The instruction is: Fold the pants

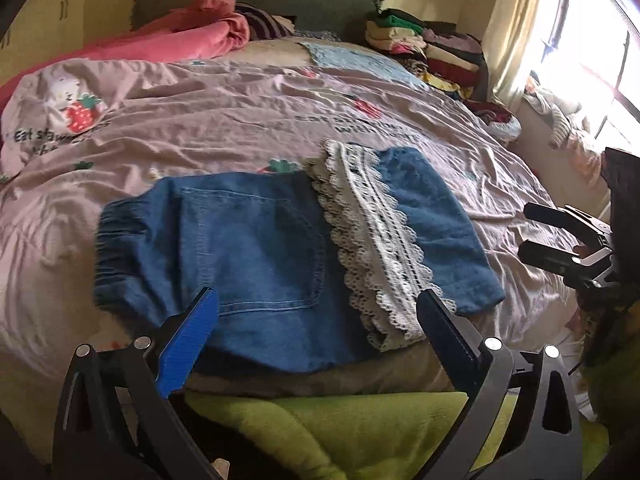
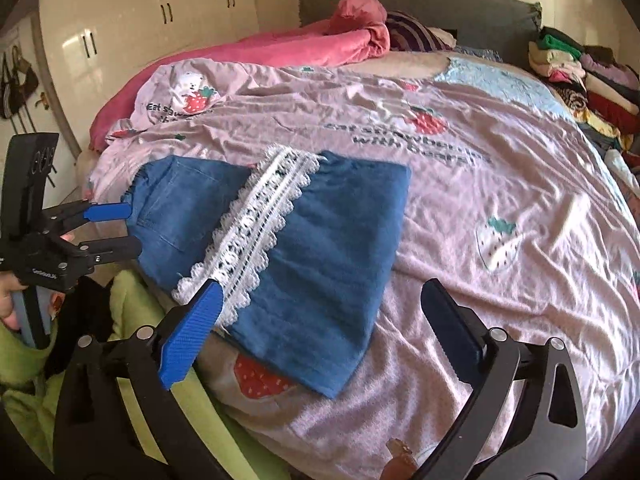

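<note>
Blue denim pants (image 1: pixel 256 256) with a white lace hem band (image 1: pixel 376 232) lie folded flat on the pink bedspread (image 1: pixel 240 120) near the bed's front edge. The leg part is folded over the seat, lace across the middle. They also show in the right wrist view (image 2: pixel 320 248), with the lace (image 2: pixel 256 220). My left gripper (image 1: pixel 320 316) is open and empty, just in front of the pants' near edge. My right gripper (image 2: pixel 320 304) is open and empty, over the pants' near right corner. Each gripper shows in the other's view, the right one (image 1: pixel 536 232) and the left one (image 2: pixel 120 228).
A pink blanket (image 1: pixel 192 36) is bunched at the headboard. Stacked folded clothes (image 1: pixel 432 52) sit at the bed's far right by the window. A green fleece (image 1: pixel 340 432) hangs below the bed's front edge. White wardrobes (image 2: pixel 140 32) stand to the left.
</note>
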`<act>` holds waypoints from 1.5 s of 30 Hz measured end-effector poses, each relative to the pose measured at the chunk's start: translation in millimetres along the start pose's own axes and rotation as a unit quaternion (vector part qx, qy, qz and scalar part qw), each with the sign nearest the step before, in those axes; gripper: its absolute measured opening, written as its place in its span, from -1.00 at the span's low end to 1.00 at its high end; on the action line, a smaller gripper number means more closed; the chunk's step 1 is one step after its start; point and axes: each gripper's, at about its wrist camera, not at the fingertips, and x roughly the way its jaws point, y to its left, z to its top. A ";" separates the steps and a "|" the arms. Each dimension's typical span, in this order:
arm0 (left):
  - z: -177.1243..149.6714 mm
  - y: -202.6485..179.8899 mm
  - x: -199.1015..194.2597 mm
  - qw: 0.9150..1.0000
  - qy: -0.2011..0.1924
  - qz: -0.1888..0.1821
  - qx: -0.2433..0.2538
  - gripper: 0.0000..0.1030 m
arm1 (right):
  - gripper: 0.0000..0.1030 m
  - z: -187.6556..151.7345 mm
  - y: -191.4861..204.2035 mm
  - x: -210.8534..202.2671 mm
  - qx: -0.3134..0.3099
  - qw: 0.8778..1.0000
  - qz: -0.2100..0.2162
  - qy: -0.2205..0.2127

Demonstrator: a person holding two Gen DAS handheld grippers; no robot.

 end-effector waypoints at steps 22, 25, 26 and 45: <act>-24.7 115.6 -34.7 0.990 -0.027 0.050 -0.132 0.91 | 0.82 71.4 101.4 39.7 -0.101 0.992 0.072 -0.007; -31.3 126.4 -30.7 0.988 -0.021 0.048 -0.148 0.91 | 0.82 81.8 117.0 52.0 -0.115 0.990 0.086 -0.003; -33.5 129.4 -28.5 0.987 -0.018 0.045 -0.155 0.91 | 0.82 84.4 121.5 56.5 -0.119 0.989 0.087 -0.001; -39.8 121.2 12.6 0.978 -0.013 -0.063 -0.199 0.39 | 0.82 124.8 193.9 139.2 -0.203 0.965 0.152 0.068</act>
